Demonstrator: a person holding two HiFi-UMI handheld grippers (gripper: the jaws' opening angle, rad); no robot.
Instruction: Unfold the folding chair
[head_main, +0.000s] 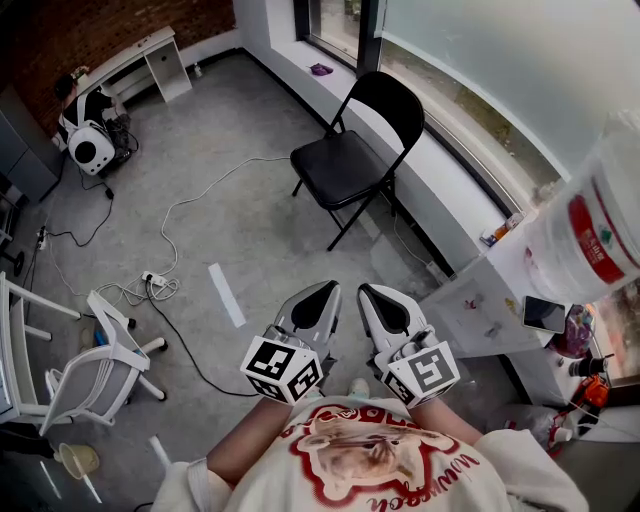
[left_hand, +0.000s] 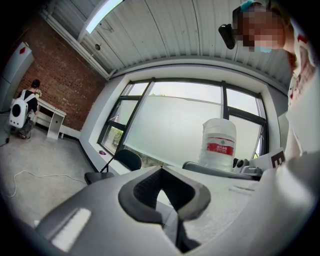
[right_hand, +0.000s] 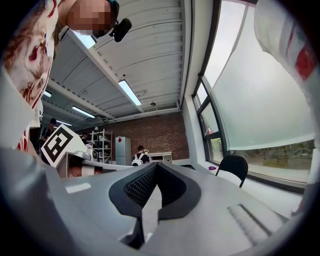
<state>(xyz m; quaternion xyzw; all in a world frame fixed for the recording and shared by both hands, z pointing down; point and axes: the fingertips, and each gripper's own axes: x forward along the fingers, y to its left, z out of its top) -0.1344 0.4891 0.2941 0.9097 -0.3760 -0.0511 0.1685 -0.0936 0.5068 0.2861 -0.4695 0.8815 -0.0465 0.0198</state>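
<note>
Am seeing folding chair (head_main: 350, 165) standing open on floor (head_main: 235, 225) by window (head_main: 480, 70), well apart from me. Am holding left gripper (head_main: 328, 288) and right gripper (head_main: 370, 292) closed, empty. Am judging unfolding done; next move calling only for stepping closer, checking seat.

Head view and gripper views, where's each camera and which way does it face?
Head view: on the person's head, facing steeply down at the floor and black chair; shows shirt, left gripper, right gripper.
Left gripper view: on that gripper, level along shut jaws toward window and water jug; shirt at right.
Right gripper view: on that gripper, along shut jaws toward brick wall; shirt upper left.
Shared: all three show the chair.
</note>
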